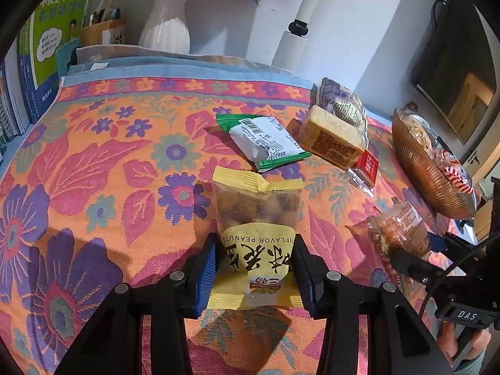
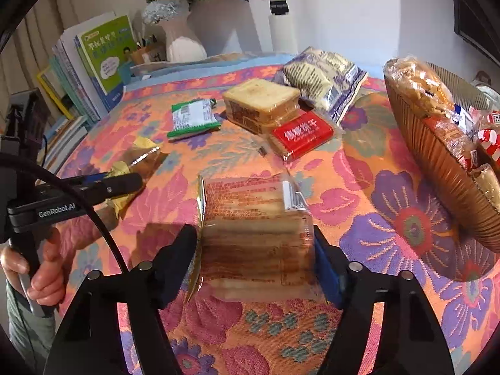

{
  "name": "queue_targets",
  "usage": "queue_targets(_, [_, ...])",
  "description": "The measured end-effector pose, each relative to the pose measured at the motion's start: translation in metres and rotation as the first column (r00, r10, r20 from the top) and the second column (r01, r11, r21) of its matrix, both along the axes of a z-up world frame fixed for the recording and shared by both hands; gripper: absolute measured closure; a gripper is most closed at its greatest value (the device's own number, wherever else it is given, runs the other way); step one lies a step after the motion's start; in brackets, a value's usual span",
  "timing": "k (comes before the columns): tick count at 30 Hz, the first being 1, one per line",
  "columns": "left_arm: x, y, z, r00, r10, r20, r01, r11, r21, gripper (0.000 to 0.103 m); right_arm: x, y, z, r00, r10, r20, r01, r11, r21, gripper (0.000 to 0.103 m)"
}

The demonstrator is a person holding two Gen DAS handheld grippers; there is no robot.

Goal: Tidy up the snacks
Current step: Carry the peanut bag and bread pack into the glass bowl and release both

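Left gripper (image 1: 254, 268) fingers clamped on yellow peanut packet (image 1: 256, 218), right gripper (image 2: 256, 262) fingers squeezing clear-wrapped biscuit pack (image 2: 256, 228)

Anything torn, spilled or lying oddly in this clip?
No spill or tear shows. The basket sits steeply tilted in both views, though the fisheye may exaggerate it. The left gripper holds the peanut bag and the right gripper a cracker pack, both looking intact.

Floral tablecloth (image 1: 103, 156), green packet (image 1: 265, 139), basket (image 2: 437, 168), vase (image 1: 165, 28)
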State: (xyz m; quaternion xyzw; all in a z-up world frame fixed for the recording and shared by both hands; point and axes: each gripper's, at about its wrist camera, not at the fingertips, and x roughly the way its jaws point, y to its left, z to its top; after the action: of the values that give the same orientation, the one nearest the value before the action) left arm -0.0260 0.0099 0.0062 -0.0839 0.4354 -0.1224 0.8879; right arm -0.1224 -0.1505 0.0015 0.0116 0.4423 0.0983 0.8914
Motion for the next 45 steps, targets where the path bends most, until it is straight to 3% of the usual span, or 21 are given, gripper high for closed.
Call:
queue_targets(3, [-0.003,-0.001,0.003,1.0,0.014,0.023,-0.015,1.0,0.025,0.06,-0.003,0.006,0.005,0.999,0.037,0.036,-0.036,0.999,-0.014,0.046])
queue_targets(6, [-0.006,-0.003,0.009,0.998,0.032,0.049,-0.036,0.997,0.067,0.061,-0.01,0.015,0.012,0.995,0.059,0.083,-0.054,0.997,-0.061,0.046])
queue_targets(13, [-0.008,-0.013,0.052,0.993,0.006,0.119,-0.01,1.0,0.029,0.061,-0.03,0.014,0.033,0.986,0.082,0.145,-0.084,0.996,0.006,0.046])
queue_targets(17, [0.003,-0.045,0.078,0.987,-0.067,0.148,0.069,0.998,-0.008,0.061,-0.042,-0.004,0.068,0.973,0.041,0.228,-0.049,0.998,0.03,0.046])
queue_targets(23, [0.031,-0.126,0.111,0.958,-0.23,0.17,0.236,0.972,-0.016,0.061,-0.044,-0.073,0.123,0.931,-0.176,0.319,0.165,0.984,0.06,0.046])
queue_targets(27, [0.047,-0.181,0.12,0.929,-0.327,0.17,0.336,0.941,-0.026,0.061,-0.032,-0.135,0.149,0.879,-0.357,0.317,0.328,0.934,0.142,0.046])
queue_targets(32, [0.063,-0.23,0.118,0.904,-0.398,0.157,0.409,0.912,-0.04,0.061,-0.011,-0.181,0.164,0.826,-0.475,0.304,0.437,0.88,0.186,0.046])
queue_targets(34, [0.068,-0.246,0.119,0.897,-0.41,0.167,0.422,0.906,-0.038,0.06,-0.003,-0.19,0.166,0.815,-0.492,0.305,0.453,0.87,0.194,0.043])
queue_targets(35, [0.071,-0.253,0.119,0.893,-0.414,0.176,0.425,0.904,-0.031,0.06,0.002,-0.194,0.166,0.809,-0.502,0.306,0.461,0.865,0.199,0.035])
queue_targets(36, [0.074,-0.258,0.12,0.895,-0.406,0.186,0.416,0.909,-0.012,0.052,0.009,-0.197,0.164,0.809,-0.509,0.294,0.47,0.861,0.197,0.024])
queue_targets(37, [0.076,-0.259,0.12,0.899,-0.393,0.196,0.4,0.917,0.003,0.042,0.012,-0.202,0.162,0.807,-0.524,0.274,0.488,0.852,0.192,0.024])
queue_targets(38, [0.076,-0.257,0.121,0.9,-0.384,0.204,0.392,0.92,0.006,0.041,0.014,-0.205,0.159,0.799,-0.544,0.256,0.508,0.839,0.198,0.024])
queue_targets(41, [0.075,-0.24,0.123,0.902,-0.374,0.217,0.386,0.923,-0.012,0.041,0.005,-0.212,0.153,0.804,-0.546,0.237,0.489,0.833,0.26,0.024])
queue_targets(45, [0.064,-0.193,0.127,0.92,-0.316,0.231,0.332,0.943,-0.034,0.041,-0.009,-0.201,0.149,0.819,-0.524,0.234,0.474,0.848,0.237,0.024])
